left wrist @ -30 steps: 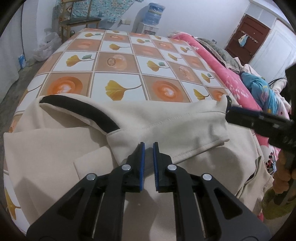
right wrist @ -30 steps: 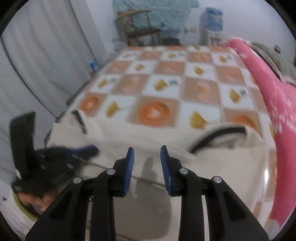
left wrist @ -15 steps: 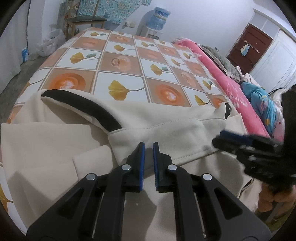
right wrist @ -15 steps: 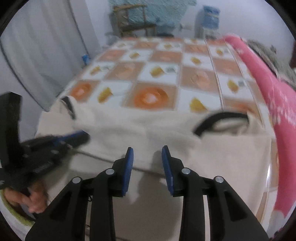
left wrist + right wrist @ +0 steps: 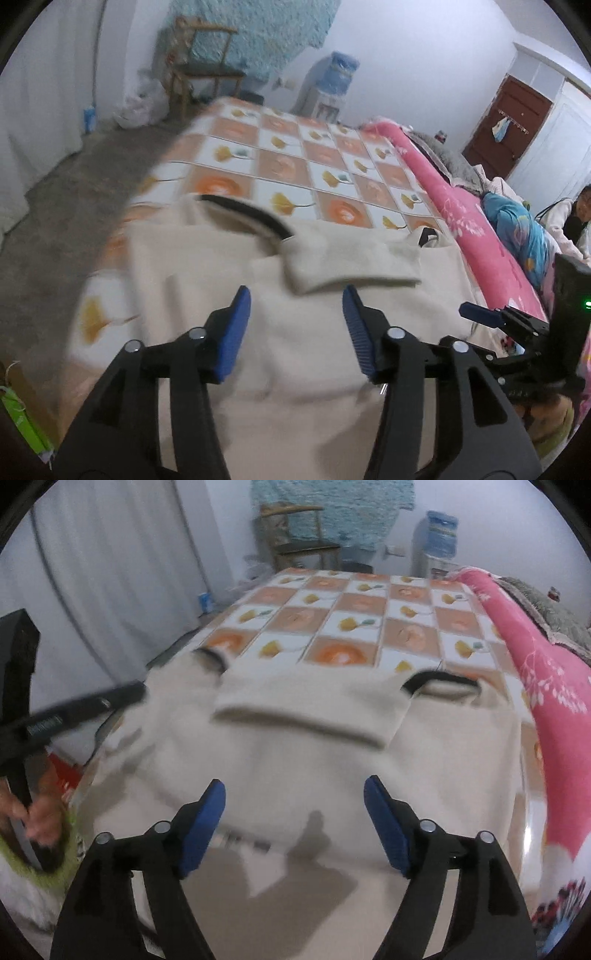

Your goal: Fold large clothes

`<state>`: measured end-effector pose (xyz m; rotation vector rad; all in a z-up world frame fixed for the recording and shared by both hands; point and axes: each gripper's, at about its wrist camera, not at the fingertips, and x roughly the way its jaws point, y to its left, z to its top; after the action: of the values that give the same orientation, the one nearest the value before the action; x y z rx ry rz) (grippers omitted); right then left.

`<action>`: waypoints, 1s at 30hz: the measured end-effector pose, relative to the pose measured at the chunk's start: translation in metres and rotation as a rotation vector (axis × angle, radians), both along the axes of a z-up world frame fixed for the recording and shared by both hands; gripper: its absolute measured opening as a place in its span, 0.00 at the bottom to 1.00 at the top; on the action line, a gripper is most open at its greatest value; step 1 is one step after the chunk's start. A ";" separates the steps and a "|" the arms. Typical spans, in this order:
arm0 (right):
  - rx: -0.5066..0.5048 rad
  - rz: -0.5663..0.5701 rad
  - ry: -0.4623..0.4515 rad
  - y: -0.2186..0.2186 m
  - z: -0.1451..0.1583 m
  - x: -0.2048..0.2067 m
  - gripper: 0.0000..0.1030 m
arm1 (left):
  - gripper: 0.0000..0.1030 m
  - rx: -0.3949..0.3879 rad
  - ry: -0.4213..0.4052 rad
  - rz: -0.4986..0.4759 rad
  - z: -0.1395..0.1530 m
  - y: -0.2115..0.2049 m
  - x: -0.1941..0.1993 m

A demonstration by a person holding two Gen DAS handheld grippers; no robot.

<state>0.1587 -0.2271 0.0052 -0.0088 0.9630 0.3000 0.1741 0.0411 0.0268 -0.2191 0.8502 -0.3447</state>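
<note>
A large cream garment with black-trimmed cuffs lies spread on the bed, both sleeves folded across its upper part. My left gripper hovers above the cloth with its jaws opening and nothing between them. My right gripper is also above the garment, jaws opening wide, nothing held. The right gripper shows at the right edge of the left wrist view. At the left edge of the right wrist view, the left gripper appears with a hand behind it.
The bed has an orange and white checked cover with leaf prints. A pink blanket runs along its right side. A wooden chair, a water dispenser and a grey curtain stand beyond. A person sits at far right.
Both grippers have opened and let go of the cream cloth. Both have pulled back from the folded sleeve, the left one also rising, so more floor and room shows.
</note>
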 end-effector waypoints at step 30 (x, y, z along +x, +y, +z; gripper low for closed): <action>-0.041 0.076 0.101 0.020 -0.057 -0.043 0.92 | 0.35 -0.032 0.147 0.098 -0.076 0.080 -0.075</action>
<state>0.1158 -0.2068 -0.0520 -0.0687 1.0704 0.3535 0.0991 0.1213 -0.0488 -0.3177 0.9757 -0.2532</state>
